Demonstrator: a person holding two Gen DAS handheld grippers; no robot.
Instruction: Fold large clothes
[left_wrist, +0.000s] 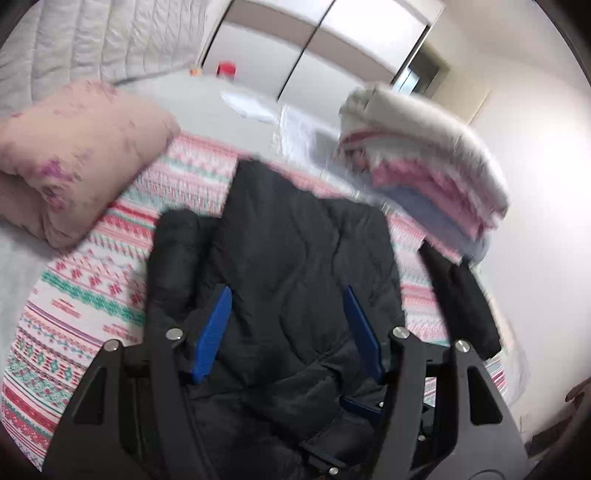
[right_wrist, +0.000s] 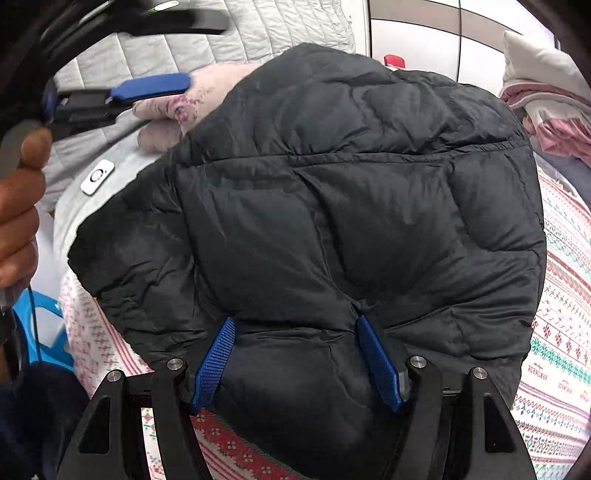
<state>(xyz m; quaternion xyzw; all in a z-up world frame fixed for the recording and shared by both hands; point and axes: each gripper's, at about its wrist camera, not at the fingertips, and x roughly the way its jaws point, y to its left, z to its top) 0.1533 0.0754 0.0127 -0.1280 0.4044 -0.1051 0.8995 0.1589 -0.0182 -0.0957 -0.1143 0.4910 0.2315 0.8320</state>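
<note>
The black puffer jacket lies spread on the bed's patterned blanket, filling the space straight ahead of both tools. The right tool has its blue fingers set apart with a padded bulge of the jacket between them; the fabric creases in at the tip of its right finger, yet whether the pads truly press on it cannot be told. The left tool stands apart too, with jacket fabric lying between and beneath its fingers, and no clamp on it is visible. Ahead and to the left of the left tool sits a pink pillow; ahead and to its right, a stack of folded linens. Seen from the right tool, the left tool is up at the far left, held in a hand
</note>
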